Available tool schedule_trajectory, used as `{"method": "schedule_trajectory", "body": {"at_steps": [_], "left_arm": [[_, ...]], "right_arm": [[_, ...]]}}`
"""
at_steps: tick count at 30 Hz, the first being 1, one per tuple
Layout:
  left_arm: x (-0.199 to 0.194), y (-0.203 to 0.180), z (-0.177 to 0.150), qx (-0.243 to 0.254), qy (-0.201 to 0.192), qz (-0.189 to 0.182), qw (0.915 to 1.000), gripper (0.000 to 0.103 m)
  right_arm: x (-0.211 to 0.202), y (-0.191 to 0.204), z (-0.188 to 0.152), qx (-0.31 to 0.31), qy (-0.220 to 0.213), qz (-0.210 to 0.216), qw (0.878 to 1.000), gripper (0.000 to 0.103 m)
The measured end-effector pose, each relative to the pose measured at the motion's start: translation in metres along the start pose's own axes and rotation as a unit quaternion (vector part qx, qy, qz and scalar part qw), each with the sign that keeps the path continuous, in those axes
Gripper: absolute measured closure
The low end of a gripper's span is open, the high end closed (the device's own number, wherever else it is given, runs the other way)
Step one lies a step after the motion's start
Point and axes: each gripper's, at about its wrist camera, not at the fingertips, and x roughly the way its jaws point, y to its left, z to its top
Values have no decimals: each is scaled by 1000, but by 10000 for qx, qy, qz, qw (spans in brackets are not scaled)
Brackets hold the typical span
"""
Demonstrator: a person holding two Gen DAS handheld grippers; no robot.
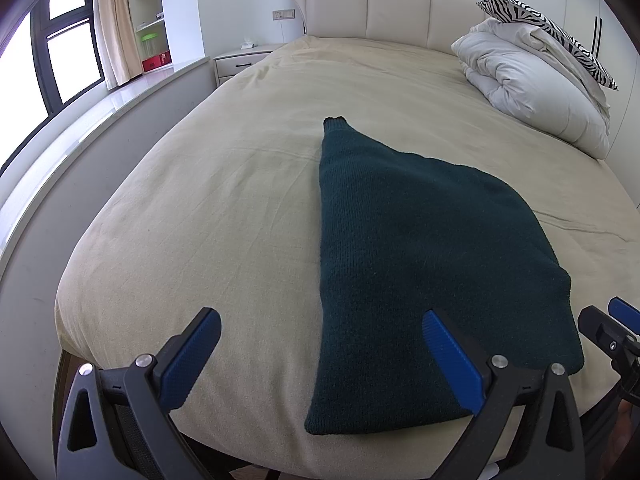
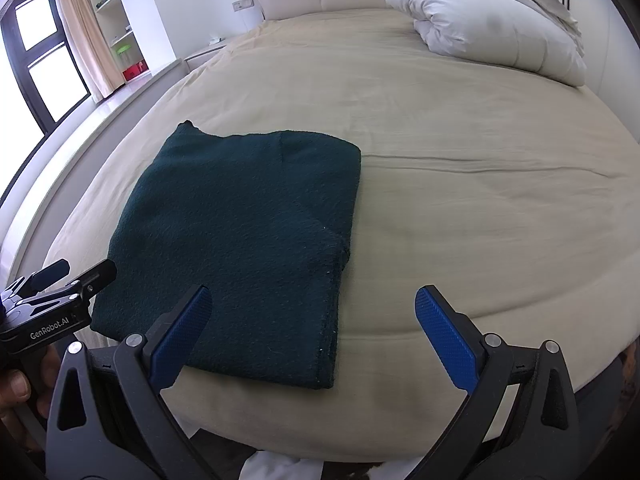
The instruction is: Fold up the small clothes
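A dark green knitted garment [image 1: 408,256] lies folded flat on the beige bed [image 1: 224,200], near its front edge. In the right wrist view the same garment [image 2: 240,240] forms a rough rectangle with a folded layer on its right side. My left gripper [image 1: 320,320] hovers open above the garment's near left edge, empty. My right gripper [image 2: 312,300] is open too, held over the garment's near right corner with nothing between its fingers. The other gripper [image 2: 60,280] shows at the left of the right wrist view, held by a hand.
A white duvet [image 1: 532,84] with a zebra-striped pillow [image 1: 548,28] is piled at the bed's far right by the headboard [image 1: 380,8]. A bedside cabinet [image 1: 240,62], shelves and a window ledge [image 1: 80,128] run along the left. White cloth [image 2: 272,468] lies below the bed's front edge.
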Motion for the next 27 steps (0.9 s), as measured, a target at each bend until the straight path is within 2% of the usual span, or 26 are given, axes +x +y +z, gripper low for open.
{"method": "schedule_trajectory", "body": {"at_steps": [27], "left_arm": [[1,3,-3,-25,19,11,10000,0]], "right_arm": [[12,-5,3,53,116,75,9999,0]]}}
